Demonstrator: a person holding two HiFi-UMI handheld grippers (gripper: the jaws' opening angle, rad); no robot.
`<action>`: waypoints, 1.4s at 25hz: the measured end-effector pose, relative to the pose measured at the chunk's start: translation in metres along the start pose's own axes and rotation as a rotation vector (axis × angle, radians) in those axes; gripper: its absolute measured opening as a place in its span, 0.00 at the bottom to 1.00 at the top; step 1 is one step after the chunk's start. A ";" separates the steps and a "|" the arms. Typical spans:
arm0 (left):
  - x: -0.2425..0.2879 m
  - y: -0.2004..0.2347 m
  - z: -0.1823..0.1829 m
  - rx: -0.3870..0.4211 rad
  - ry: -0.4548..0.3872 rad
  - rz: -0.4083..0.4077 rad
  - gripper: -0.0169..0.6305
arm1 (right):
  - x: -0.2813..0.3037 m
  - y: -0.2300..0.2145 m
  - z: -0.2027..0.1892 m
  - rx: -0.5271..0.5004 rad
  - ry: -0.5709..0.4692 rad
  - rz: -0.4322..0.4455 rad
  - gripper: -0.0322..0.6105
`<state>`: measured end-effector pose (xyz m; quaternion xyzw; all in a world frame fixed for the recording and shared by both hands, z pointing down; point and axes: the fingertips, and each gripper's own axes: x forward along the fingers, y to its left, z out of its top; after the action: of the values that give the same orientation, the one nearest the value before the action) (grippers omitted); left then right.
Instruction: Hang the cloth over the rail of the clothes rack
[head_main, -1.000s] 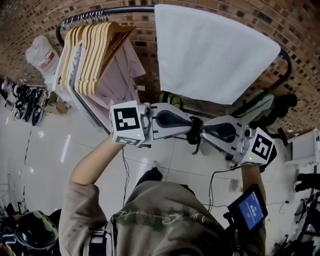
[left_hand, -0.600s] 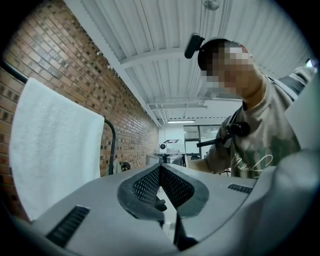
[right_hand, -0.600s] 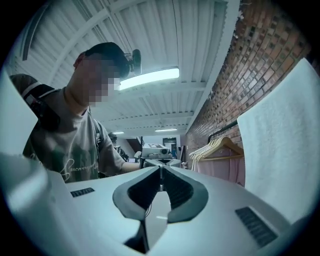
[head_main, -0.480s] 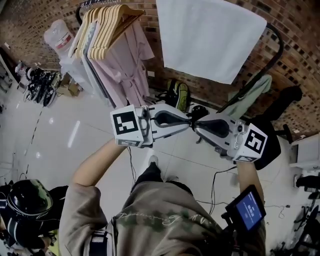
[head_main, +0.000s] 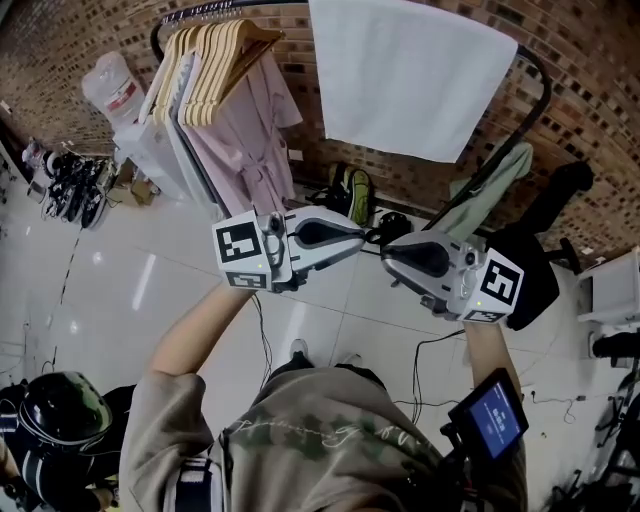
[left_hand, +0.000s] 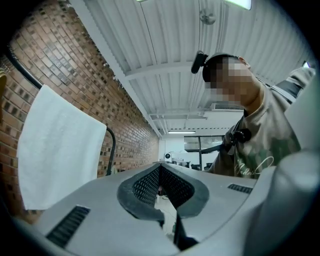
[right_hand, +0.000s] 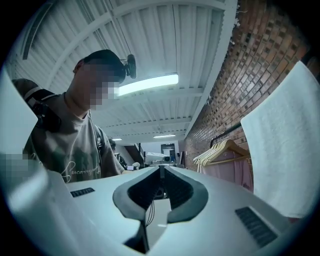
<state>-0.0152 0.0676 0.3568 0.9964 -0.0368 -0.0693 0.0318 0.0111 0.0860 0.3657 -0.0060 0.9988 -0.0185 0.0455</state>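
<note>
The white cloth (head_main: 405, 75) hangs draped over the black rail (head_main: 545, 90) of the clothes rack, against the brick wall. Both grippers are held level in front of me, well short of the rack, with their tips pointing at each other. My left gripper (head_main: 365, 233) is shut and empty. My right gripper (head_main: 386, 254) is shut too, with nothing between its fingers. In the left gripper view the cloth (left_hand: 55, 145) hangs at the left, next to the rail's bend (left_hand: 111, 145). In the right gripper view the cloth (right_hand: 287, 150) fills the right edge.
Wooden hangers (head_main: 210, 55) and a pink garment (head_main: 245, 130) hang on the rack's left part. A green cloth (head_main: 500, 175) hangs at its right end, and dark bags (head_main: 350, 190) lie on the floor beneath. Shoes (head_main: 60, 180) and a white bag (head_main: 110, 90) are at the left.
Both grippers have drawn back from the rack, so the cloth and rail look smaller and farther away. The cloth stays draped on the rail. Both grippers' jaws stay shut.
</note>
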 end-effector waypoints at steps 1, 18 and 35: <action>-0.003 -0.002 -0.001 0.006 0.001 -0.010 0.04 | 0.004 -0.001 0.000 0.001 -0.006 0.000 0.11; -0.035 0.007 0.005 0.039 0.048 0.006 0.04 | 0.040 -0.027 0.008 -0.007 -0.031 -0.039 0.06; -0.029 0.033 -0.005 -0.008 0.034 -0.012 0.04 | 0.044 -0.040 -0.001 -0.041 0.036 -0.035 0.06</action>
<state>-0.0459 0.0369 0.3676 0.9975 -0.0302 -0.0525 0.0360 -0.0326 0.0451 0.3640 -0.0243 0.9993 0.0009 0.0272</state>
